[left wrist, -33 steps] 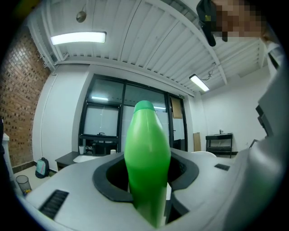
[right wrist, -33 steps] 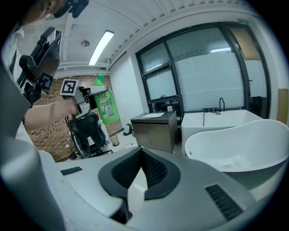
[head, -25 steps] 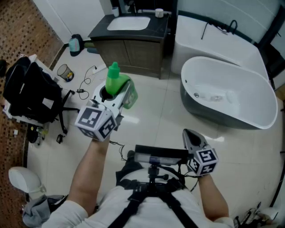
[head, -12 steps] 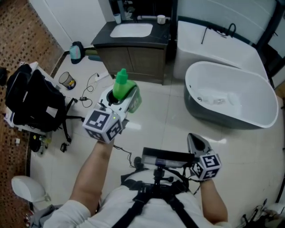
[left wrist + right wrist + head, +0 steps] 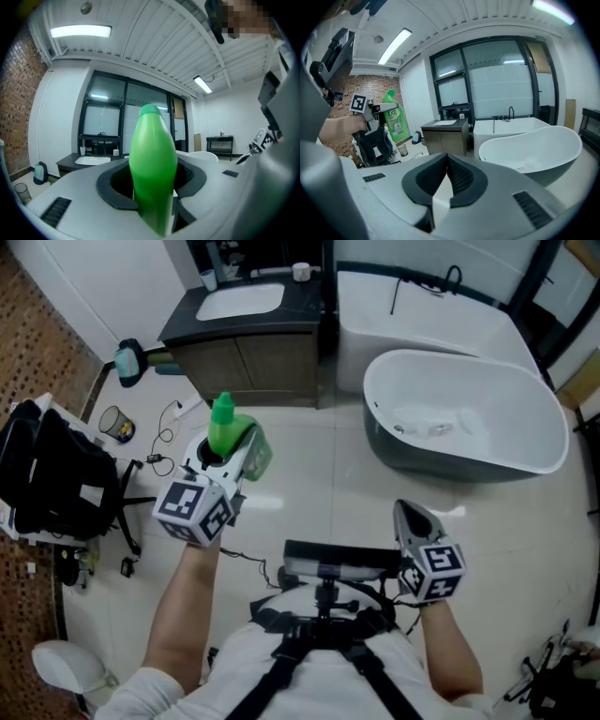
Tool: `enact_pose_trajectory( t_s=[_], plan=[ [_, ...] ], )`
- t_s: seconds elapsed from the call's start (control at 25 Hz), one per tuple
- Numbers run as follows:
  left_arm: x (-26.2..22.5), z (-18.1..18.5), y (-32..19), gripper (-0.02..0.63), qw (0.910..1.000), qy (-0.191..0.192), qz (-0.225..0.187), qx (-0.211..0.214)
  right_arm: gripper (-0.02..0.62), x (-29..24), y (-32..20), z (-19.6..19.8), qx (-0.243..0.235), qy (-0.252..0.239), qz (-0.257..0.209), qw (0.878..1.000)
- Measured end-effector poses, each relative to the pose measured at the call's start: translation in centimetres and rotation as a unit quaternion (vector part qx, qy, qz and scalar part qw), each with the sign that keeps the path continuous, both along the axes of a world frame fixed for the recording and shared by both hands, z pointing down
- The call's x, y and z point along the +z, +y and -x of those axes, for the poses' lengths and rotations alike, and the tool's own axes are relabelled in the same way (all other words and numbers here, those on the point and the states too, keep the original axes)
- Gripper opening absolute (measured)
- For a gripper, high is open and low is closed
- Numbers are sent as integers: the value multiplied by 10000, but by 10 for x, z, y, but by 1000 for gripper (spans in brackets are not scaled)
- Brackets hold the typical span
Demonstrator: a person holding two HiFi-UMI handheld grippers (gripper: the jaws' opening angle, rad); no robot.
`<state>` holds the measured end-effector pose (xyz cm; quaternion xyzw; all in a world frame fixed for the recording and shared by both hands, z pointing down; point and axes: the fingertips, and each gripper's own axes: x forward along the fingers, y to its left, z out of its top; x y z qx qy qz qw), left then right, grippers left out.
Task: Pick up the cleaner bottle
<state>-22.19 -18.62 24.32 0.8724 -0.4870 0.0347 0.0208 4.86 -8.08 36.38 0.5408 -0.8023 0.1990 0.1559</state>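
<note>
A green cleaner bottle with a green cap is held upright in the air, and my left gripper is shut on its body. In the left gripper view the bottle fills the space between the dark pads, which press on both its sides. The right gripper view shows the same bottle at the left, its label facing me. My right gripper hangs lower at the right, shut with nothing in it; its pads meet at the tips.
A white oval bathtub stands on the pale tiled floor at the right. A dark vanity with a white sink is behind the bottle. A black chair with a bag, a small bin and cables lie at the left.
The view has swung, so the bathtub and vanity sit higher and further left in the picture. My left gripper still holds the bottle the same way. The right gripper has risen a little.
</note>
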Motion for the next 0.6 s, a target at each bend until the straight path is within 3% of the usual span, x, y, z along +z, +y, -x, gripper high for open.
enact_pose_trajectory(
  t_s=[0.36,0.6],
  plan=[
    [12,0,9,170,9999,29,82,73,16,-13,0,-5,123,136,-139,9997],
    [11,2,15,172,10000,33,90,15,105,-22,-2,-5,137,166,-287,9994]
  ],
)
